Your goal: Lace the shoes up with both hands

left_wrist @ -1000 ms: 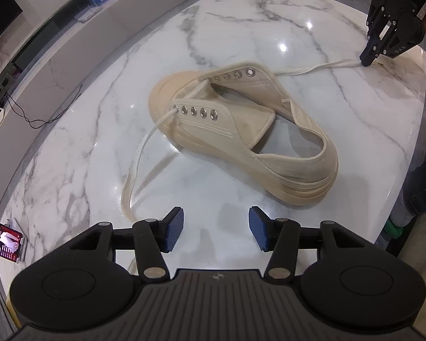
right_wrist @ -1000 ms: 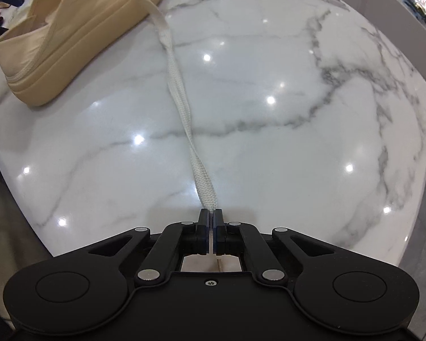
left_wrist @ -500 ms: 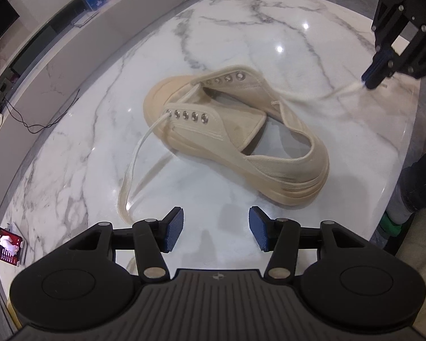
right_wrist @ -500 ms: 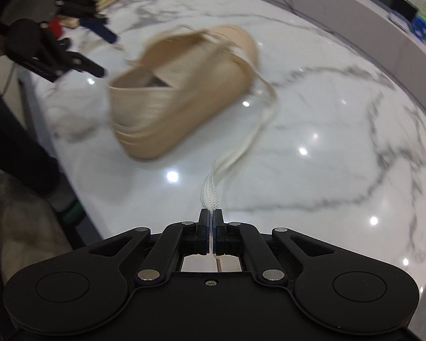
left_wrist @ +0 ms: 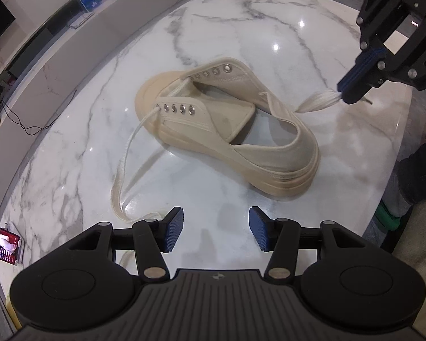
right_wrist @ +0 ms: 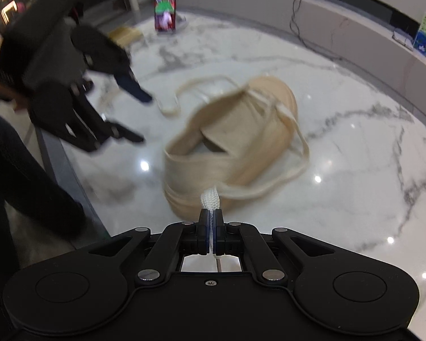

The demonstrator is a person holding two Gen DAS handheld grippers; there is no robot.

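A beige canvas shoe (left_wrist: 227, 122) lies on the white marble table (left_wrist: 71, 156), toe to the far left, two rows of metal eyelets showing. It also shows blurred in the right wrist view (right_wrist: 235, 147). A cream lace runs through the front eyelets. Its left end (left_wrist: 125, 170) lies slack on the table in front of my left gripper (left_wrist: 215, 228), which is open and empty. My right gripper (right_wrist: 211, 227) is shut on the lace's right end (right_wrist: 210, 197), held above the table behind the heel. It also shows in the left wrist view (left_wrist: 352, 85).
A phone on a stand (left_wrist: 5, 244) sits at the table's left edge, also in the right wrist view (right_wrist: 164, 14). A person's dark trouser leg (left_wrist: 420, 176) stands at the table's right edge. A low grey cabinet (left_wrist: 56, 51) runs behind the table.
My right gripper has swung with the lace end from beside the shoe to behind its heel, so the lace went slack and curved. My left gripper stayed open and moved slightly closer.
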